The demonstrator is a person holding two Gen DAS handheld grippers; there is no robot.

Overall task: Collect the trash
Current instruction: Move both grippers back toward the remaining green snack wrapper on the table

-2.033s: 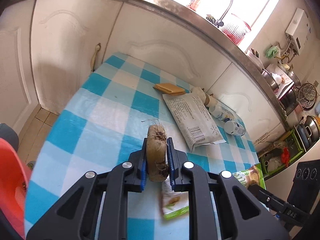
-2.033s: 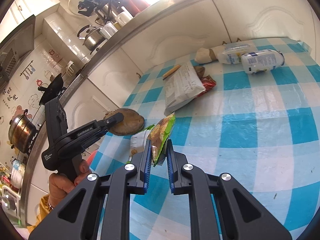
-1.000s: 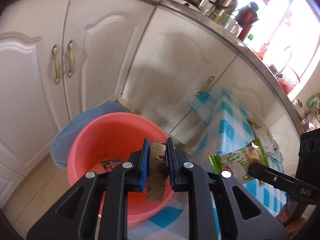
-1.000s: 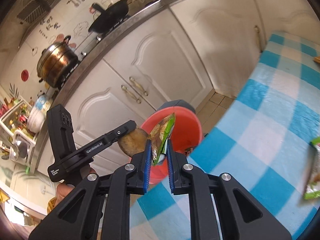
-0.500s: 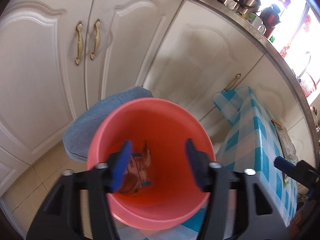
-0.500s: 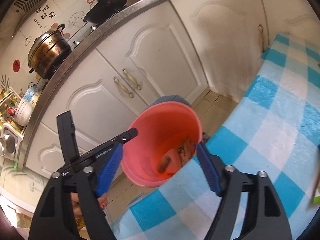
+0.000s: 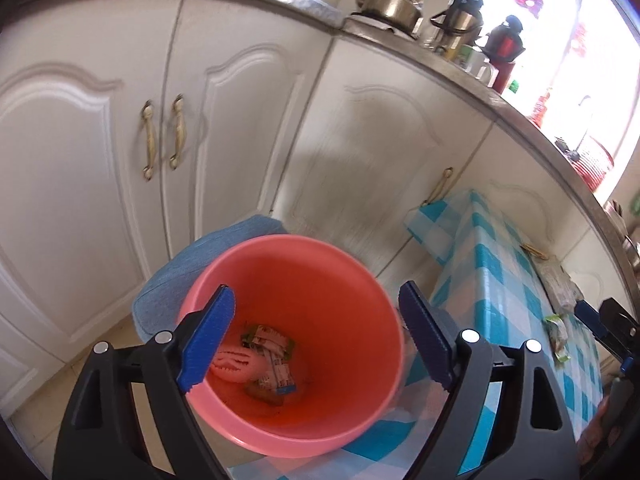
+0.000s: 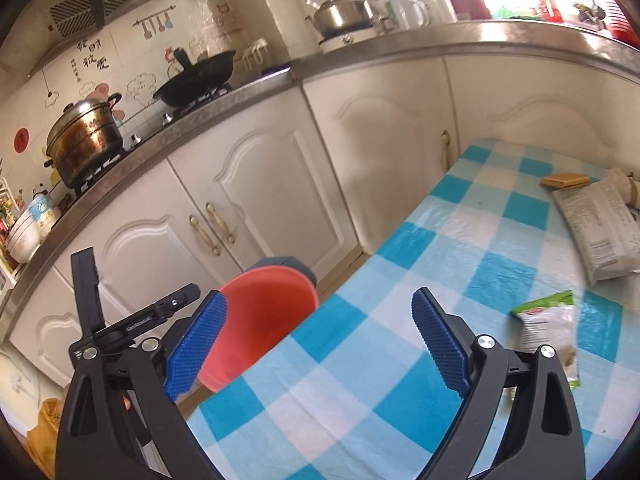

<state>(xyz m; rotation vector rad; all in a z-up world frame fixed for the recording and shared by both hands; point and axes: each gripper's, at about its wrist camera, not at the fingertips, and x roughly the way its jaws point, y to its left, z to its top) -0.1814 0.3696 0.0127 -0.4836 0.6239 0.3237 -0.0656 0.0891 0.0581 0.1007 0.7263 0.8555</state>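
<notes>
My left gripper is open and empty, held over the pink bucket on the floor. Wrappers and scraps lie at the bucket's bottom. My right gripper is open and empty, above the near-left part of the blue checked table. The bucket shows in the right wrist view just off the table's left edge, with my left gripper beside it. On the table lie a green and white wrapper, a large white packet and a tan flat piece.
White cabinet doors stand behind the bucket, under a steel counter with a kettle, wok and pot. A blue stool sits beside the bucket. The table edge is right of the bucket.
Both grippers opened and dropped their loads: the brown chunk and the green snack bag went into the bucket. The right gripper has since swung right, back over the table.
</notes>
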